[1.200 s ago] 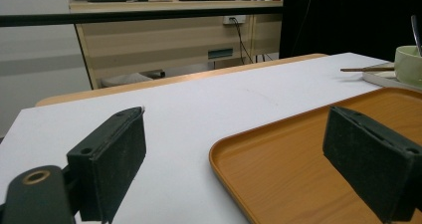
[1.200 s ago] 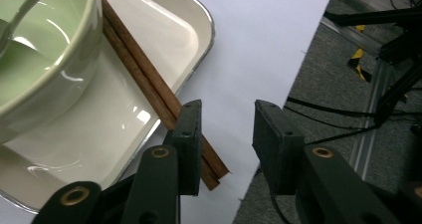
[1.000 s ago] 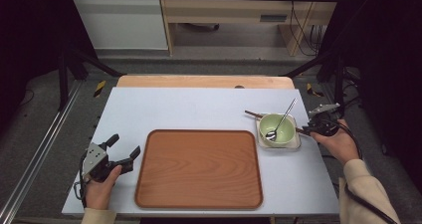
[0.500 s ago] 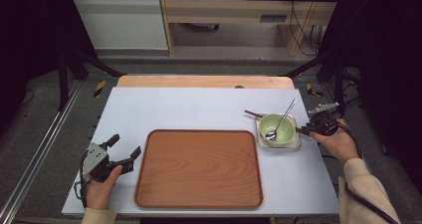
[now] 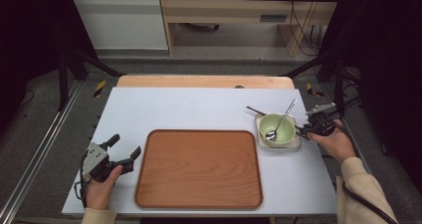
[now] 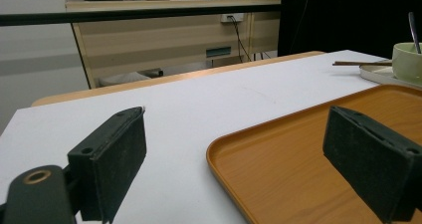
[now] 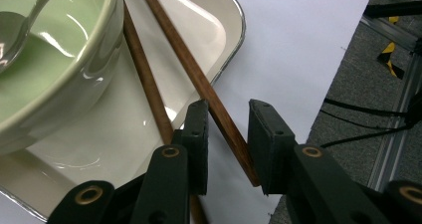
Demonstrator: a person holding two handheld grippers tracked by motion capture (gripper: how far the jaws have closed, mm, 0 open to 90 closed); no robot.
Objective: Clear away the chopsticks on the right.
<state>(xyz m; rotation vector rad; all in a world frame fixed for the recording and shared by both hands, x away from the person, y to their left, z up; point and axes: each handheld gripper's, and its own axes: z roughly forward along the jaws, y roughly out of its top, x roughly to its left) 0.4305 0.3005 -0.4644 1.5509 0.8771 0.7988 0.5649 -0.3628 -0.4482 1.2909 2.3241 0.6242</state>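
Two chopsticks (image 7: 199,84) lay at the plate's (image 7: 219,30) 3 o'clock; right fingers (image 7: 226,147) narrowly straddled one, needing closure; left fingers (image 6: 239,169) stood wide.

The white tabletop (image 5: 199,109) lies bare across its far half — open passage from left edge to right. The flat orange-brown wooden tray (image 5: 199,168) fills the near middle; its low rim is the only hindrance there, and its surface is free. A bare strip of table lies between the tray's left rim and the left gripper (image 5: 122,154), whose jaws gape wide. At the right, room is tight: the pale green ceramic bowl (image 5: 277,128) with a metal spoon (image 5: 281,122) stands on a small white rectangular dish (image 7: 199,30), and two dark brown wooden chopsticks (image 7: 199,84) cross it — one lies between the right gripper's (image 7: 228,144) jaws.
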